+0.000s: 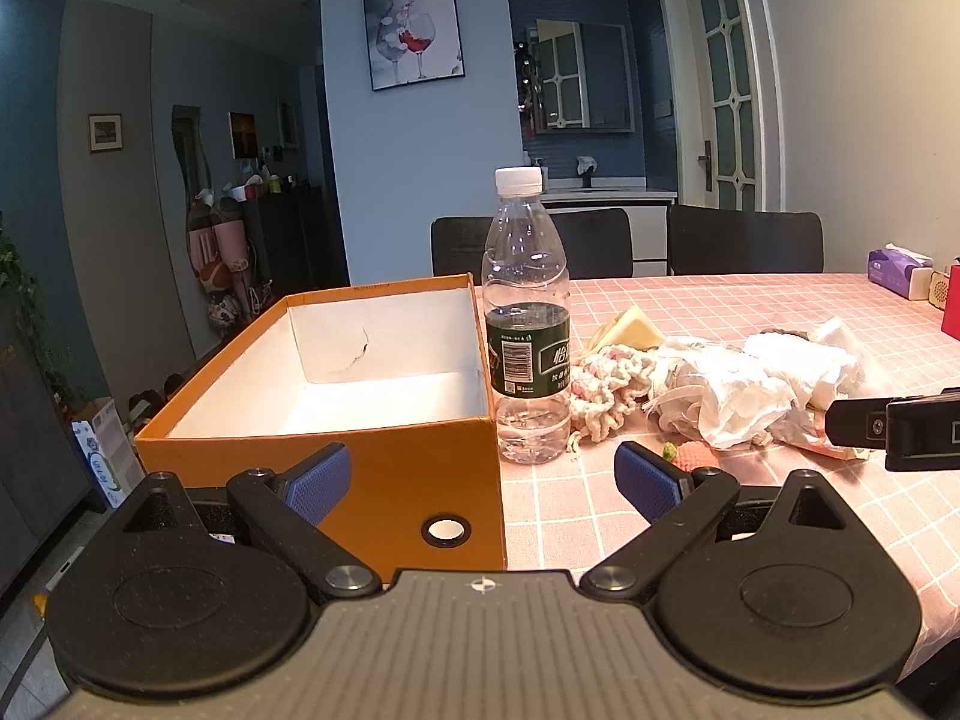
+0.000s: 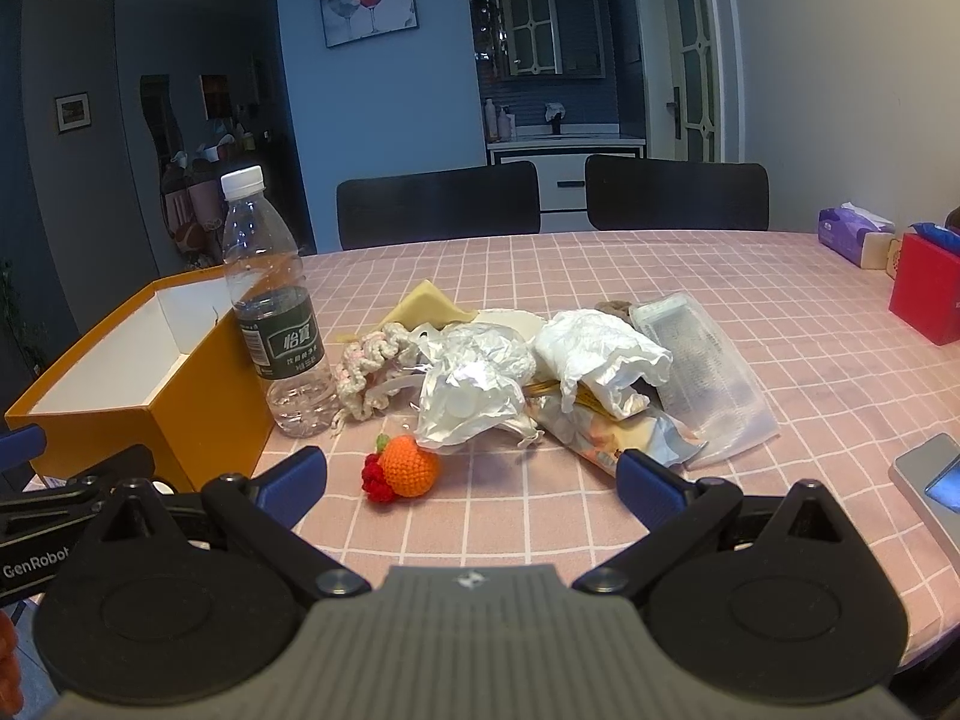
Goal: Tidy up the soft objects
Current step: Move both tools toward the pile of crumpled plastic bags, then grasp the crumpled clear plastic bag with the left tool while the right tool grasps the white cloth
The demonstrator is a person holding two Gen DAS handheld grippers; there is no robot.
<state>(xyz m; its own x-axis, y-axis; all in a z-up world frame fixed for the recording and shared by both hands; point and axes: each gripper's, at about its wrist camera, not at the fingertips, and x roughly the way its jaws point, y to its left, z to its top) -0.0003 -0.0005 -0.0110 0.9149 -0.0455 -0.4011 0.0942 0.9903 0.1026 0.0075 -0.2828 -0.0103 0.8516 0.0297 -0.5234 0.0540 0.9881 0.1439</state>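
1. the left gripper [image 1: 483, 483], black with blue ribbed pads, is spread wide and grips nothing; it hangs low at the near edge of the pink checked tablecloth [image 1: 750, 312], in front of the near wall of the orange cardboard box [image 1: 414, 480].
2. the right gripper [image 2: 471, 483] is likewise released, its blue pads far apart with bare cloth between them.
3. just beyond the right gripper lies a small orange crocheted fruit with a red knitted berry cluster [image 2: 405, 471], resting on the cloth, apart from the fingers.
4. the orange box, white inside, stands open-topped at the table's left corner; nothing shows inside it.
5. a clear plastic water bottle with a dark green label and white cap [image 2: 279, 312] stands upright just beside the box's right wall.
6. right of the bottle sits the heap of soft things: a pink-and-cream crocheted piece [image 2: 372, 369], a crumpled silvery plastic bag [image 2: 474, 387], a crumpled white tissue-like wad [image 2: 600, 354], a clear flat pouch [image 2: 702, 366] and a pale yellow wedge [image 2: 429, 306] behind.
7. farther right stand a red box [image 2: 927, 294] and a purple tissue pack [image 2: 852, 231].
8. two black chair backs [image 2: 438, 204] line the far edge.
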